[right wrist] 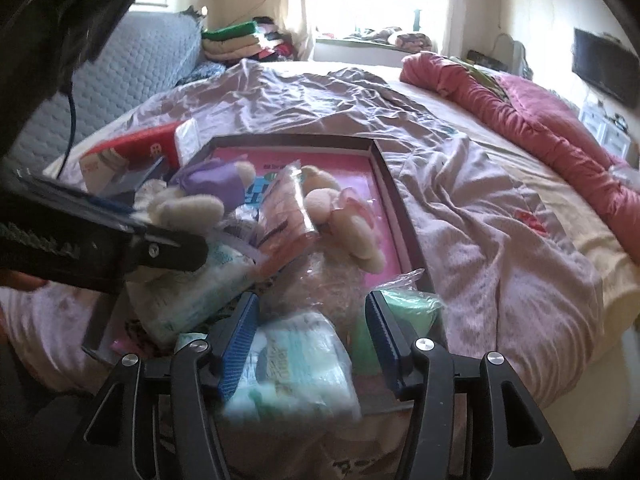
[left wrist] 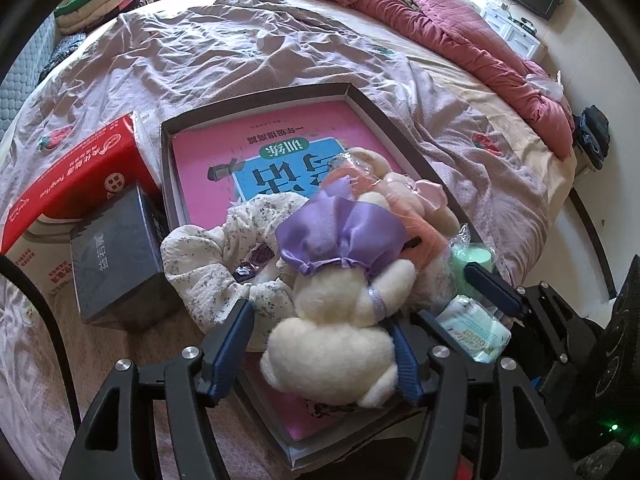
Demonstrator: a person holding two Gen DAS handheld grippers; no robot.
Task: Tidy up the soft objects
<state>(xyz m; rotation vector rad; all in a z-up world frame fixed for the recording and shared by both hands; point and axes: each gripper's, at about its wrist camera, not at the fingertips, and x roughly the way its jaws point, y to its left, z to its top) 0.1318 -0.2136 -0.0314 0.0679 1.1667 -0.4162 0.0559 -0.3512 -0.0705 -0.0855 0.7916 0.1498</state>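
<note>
Left wrist view: left claw (left wrist: 324, 354) is spread, fingers straddling the head of a white plush toy (left wrist: 340, 320) in a purple dress; the right pad looks to touch the fur, the left stands clear, so no real pinch. The toy's long axis runs away from the claw, up and slightly right, over the shallow tray (left wrist: 256, 98) lying on the bed (left wrist: 240, 48). A floral scrunchie (left wrist: 216, 256) sits just left of the toy, a second plush (left wrist: 404, 196) beyond it, a tissue pack (left wrist: 476, 332) to the right. A red box (left wrist: 80, 176) and a dark box (left wrist: 116, 256) sit outside the tray's left wall. Right wrist view: right claw (right wrist: 310, 342) also spread, a blurred tissue pack (right wrist: 296, 364) between its fingers, nearer the left one; whether the pads touch I cannot tell. A green wrapped item (right wrist: 404, 308) lies just right of it. Soft things are heaped at the tray's near end; each claw is nearest its own item.
</note>
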